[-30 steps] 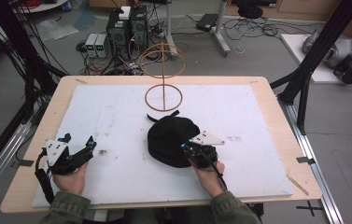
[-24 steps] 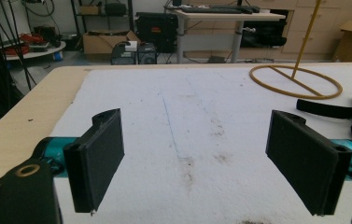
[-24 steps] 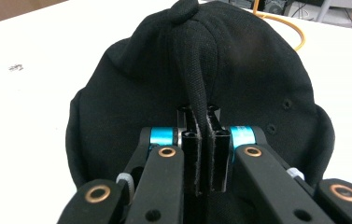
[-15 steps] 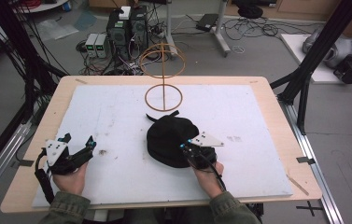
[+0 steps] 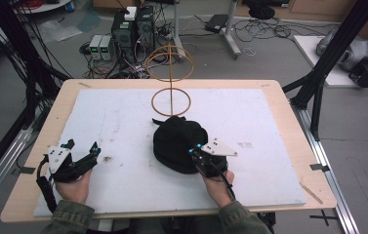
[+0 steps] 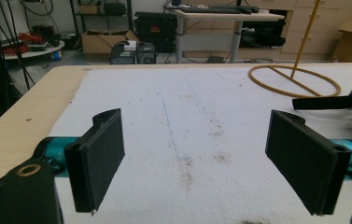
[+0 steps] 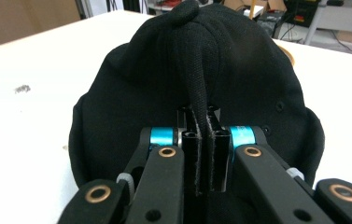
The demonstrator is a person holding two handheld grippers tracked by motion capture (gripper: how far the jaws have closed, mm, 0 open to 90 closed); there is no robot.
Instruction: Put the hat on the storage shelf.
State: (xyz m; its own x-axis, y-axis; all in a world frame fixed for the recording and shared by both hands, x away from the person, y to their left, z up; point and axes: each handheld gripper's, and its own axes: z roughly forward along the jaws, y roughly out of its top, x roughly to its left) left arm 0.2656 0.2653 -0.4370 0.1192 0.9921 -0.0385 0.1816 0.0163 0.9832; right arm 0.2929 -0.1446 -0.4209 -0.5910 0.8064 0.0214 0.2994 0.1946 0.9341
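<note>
We note even, soft overhead light, faint shadows, no glare, slight softness in all 3 views.

Under the right gripper (image 7: 201, 154) the near part of the black cap (image 7: 239, 70) is covered by the gripper's links, and the pinched fold of fabric is swallowed between the closed jaws — how deep cannot be told. Beyond the cap's crown, the hoop stand (image 7: 283, 53) is reduced to a sliver. To the right of the left gripper (image 6: 206, 163), the cap's strap (image 6: 323, 101) is cut off by the frame edge. The stand's upper ring (image 5: 170, 64) is partly lost against floor clutter.
</note>
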